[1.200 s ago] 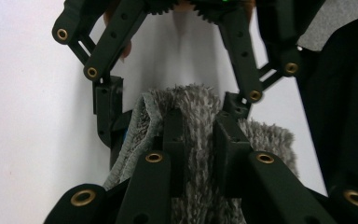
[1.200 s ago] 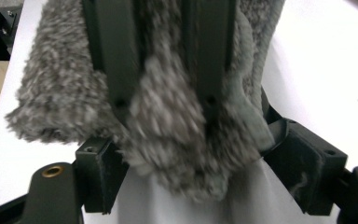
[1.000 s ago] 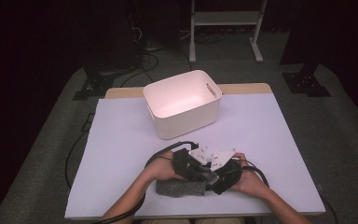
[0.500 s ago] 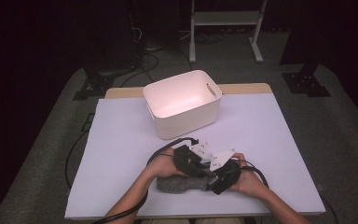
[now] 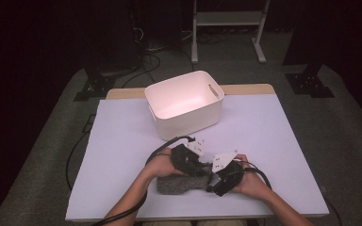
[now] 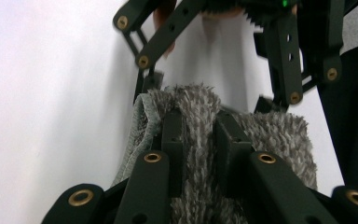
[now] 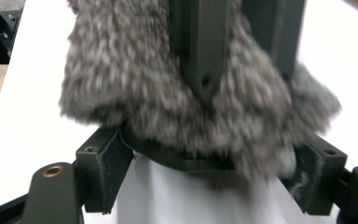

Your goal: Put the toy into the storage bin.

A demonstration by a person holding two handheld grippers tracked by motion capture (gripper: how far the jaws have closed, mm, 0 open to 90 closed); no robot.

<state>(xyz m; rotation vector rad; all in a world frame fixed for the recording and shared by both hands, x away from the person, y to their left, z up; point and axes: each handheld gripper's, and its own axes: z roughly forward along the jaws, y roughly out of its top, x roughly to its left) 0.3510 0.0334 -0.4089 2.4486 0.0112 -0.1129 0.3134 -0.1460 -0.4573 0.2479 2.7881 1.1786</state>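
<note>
A grey fuzzy cloth point(image 5: 176, 184) lies on the white table point(image 5: 273, 141) near its front edge. My left gripper point(image 5: 203, 172) reaches onto it from the left and is shut on a fold of the pile; in the left gripper view the two jaws point(image 6: 200, 126) pinch the cloth point(image 6: 279, 135) tightly. My right gripper point(image 5: 213, 186) faces it from the right. Its jaws point(image 7: 209, 175) stand wide, one on each side of the cloth's point(image 7: 135, 70) end, and I see no pad pressing on it. Both hands sit close together.
A white plastic bin point(image 5: 167, 89) with a handle slot stands at the back middle of the table, its inside bare. Black cables trail from both grippers over the front edge. Dark floor and stand legs lie beyond the table.
</note>
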